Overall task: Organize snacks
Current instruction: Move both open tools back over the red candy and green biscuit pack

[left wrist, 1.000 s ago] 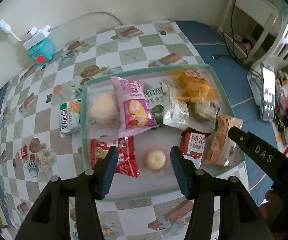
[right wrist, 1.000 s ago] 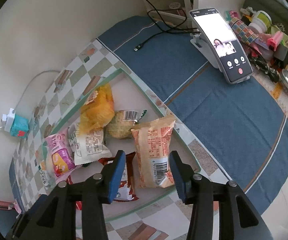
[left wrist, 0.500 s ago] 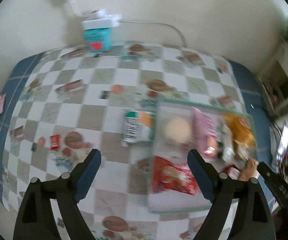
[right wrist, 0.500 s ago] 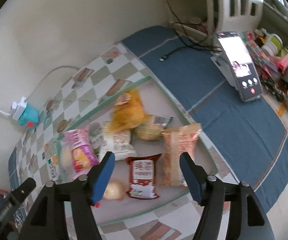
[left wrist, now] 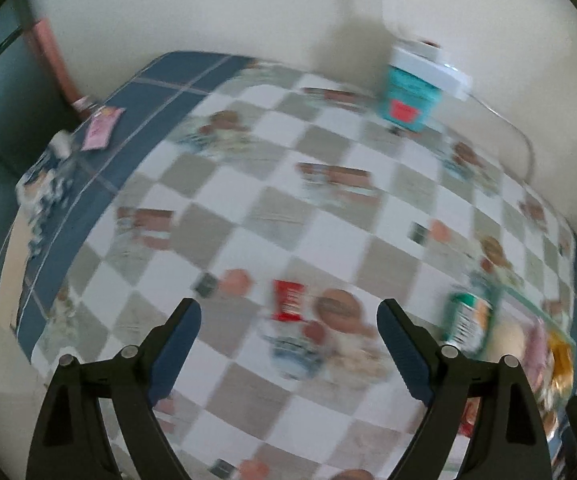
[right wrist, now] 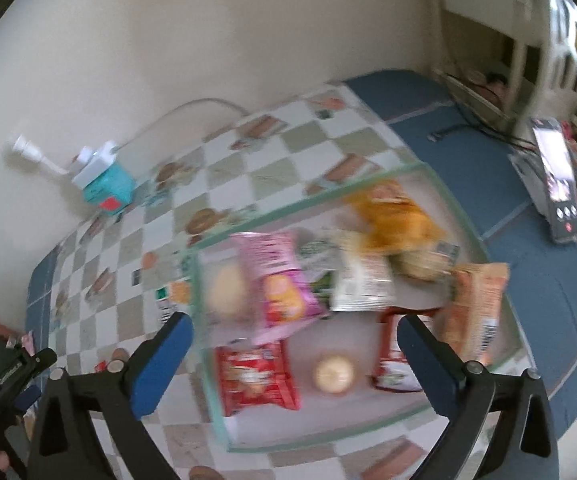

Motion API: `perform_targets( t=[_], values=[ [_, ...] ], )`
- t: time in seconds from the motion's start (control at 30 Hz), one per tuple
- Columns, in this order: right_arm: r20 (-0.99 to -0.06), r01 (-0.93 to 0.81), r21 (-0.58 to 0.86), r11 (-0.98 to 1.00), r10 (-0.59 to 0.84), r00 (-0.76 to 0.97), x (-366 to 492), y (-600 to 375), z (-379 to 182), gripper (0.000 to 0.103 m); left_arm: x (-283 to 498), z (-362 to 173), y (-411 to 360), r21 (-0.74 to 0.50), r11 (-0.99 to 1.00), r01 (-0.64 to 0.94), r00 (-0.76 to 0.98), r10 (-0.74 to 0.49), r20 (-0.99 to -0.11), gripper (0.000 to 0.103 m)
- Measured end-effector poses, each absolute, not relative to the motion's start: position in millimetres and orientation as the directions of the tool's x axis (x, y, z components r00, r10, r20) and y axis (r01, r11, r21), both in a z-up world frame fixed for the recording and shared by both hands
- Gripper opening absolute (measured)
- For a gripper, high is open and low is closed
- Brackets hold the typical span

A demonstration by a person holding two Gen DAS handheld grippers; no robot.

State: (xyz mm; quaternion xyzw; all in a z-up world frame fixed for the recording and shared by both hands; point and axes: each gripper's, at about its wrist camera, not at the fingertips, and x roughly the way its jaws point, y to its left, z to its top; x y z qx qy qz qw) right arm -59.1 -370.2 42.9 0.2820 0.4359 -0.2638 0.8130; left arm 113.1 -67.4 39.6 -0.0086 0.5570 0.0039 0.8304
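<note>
Swinging between picks, we are holding the left tool (left wrist: 288, 350) and the right tool (right wrist: 294, 354) wide and empty, jaws just opening, and next reaching for the green-and-white packet (left wrist: 467, 320) lying on the bench outside the tray (right wrist: 208, 336) holding the other snacks.

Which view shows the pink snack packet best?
The right wrist view: the pink snack packet lies whole, near centre, inside the tray. The left wrist view shows only a blurred pink sliver at its right edge.

Checkered worktop (right wrist: 272, 168), glass tray (right wrist: 312, 200) of snacks, green packet (left wrist: 466, 320) beside it, teal box (right wrist: 106, 190) by wall, phone (right wrist: 560, 184) on blue cloth (right wrist: 544, 280)
</note>
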Motion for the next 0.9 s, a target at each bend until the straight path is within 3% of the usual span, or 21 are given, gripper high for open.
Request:
perform_targets(
  t=[0.23, 0.63, 0.9],
  values=[
    [-0.849, 0.576, 0.219, 0.788, -0.137, 0.51, -14, -319, 41, 0.103, 131, 31, -7, -0.017, 0.989, -0.144, 0.363, 0.037, -0.931, 0.091],
    [-0.862, 0.476, 0.198, 0.857, -0.079, 0.501, 36, -282, 1, 0.102, 152, -5, 11, -0.045, 0.987, -0.154, 0.295, 0.003, -0.956, 0.091],
    [-0.862, 0.456, 0.199, 0.868, -0.067, 0.503, 55, -282, -16, 0.079, 163, -33, -14, -0.064, 0.992, -0.105, 0.251, -0.036, -0.967, 0.091]
  ],
)
